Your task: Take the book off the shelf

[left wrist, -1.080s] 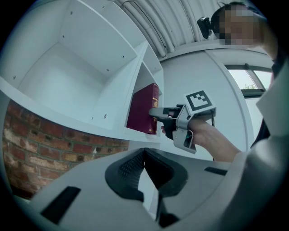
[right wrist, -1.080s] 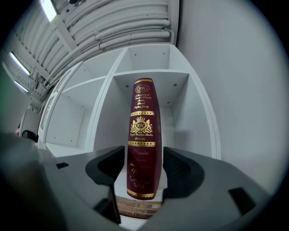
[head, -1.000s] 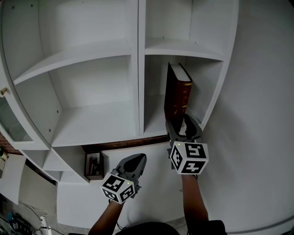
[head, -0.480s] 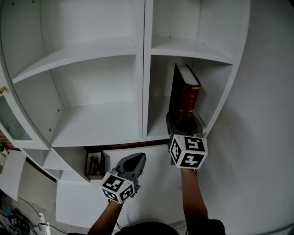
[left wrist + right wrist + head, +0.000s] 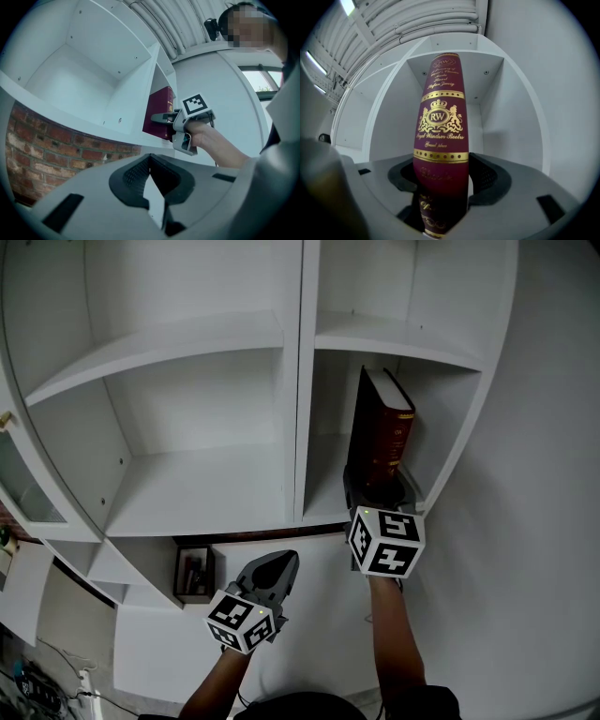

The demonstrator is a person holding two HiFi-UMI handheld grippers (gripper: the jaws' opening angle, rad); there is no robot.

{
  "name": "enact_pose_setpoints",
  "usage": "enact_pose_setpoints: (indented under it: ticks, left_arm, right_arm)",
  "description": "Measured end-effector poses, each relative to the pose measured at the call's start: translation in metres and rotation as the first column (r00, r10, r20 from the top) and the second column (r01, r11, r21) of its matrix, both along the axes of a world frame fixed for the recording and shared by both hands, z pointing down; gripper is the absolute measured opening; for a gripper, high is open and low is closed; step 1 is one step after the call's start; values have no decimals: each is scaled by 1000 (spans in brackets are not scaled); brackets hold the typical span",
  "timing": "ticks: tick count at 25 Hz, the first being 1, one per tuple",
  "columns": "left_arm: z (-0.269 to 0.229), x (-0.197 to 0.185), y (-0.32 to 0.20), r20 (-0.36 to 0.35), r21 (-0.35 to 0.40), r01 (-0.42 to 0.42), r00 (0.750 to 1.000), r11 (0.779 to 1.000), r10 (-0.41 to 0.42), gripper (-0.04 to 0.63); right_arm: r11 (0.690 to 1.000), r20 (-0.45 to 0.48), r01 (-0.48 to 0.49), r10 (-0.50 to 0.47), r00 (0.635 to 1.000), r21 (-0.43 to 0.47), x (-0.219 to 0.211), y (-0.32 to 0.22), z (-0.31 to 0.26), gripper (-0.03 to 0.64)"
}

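A dark red book (image 5: 380, 432) with gold print stands upright in the right compartment of the white shelf (image 5: 323, 507). My right gripper (image 5: 379, 491) is at the foot of its spine and shut on it. In the right gripper view the book (image 5: 440, 136) fills the middle, with a pad pressed against each side of the spine. The left gripper (image 5: 278, 568) hangs lower and to the left, below the shelf's front edge, shut and holding nothing. From the left gripper view I see the book (image 5: 161, 115) and the right gripper (image 5: 161, 118) on it.
A vertical divider (image 5: 302, 381) stands just left of the book and the compartment's side wall (image 5: 450, 437) to its right. The left compartments hold nothing. A small dark box (image 5: 192, 576) sits below the shelf. A brick wall (image 5: 56, 154) shows under the shelf.
My right gripper has moved up and in onto the bottom of the book's spine. The head view has shifted a little. The left gripper has stayed in place.
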State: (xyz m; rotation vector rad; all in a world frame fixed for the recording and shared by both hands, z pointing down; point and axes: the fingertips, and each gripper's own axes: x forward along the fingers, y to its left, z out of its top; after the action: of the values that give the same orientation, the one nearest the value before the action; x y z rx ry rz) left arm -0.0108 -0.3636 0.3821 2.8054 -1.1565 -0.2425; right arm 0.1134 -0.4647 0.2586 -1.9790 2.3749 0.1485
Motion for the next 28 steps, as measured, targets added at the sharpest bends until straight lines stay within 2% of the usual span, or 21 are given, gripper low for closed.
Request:
enact_pose_setpoints:
  ticks: [28]
  left_arm:
    - [-11,-3,16,-33,6,-22,999,1000,23,17]
  right_arm:
    - [1000,10,3,-3,1000,28,-3,33,-4,252]
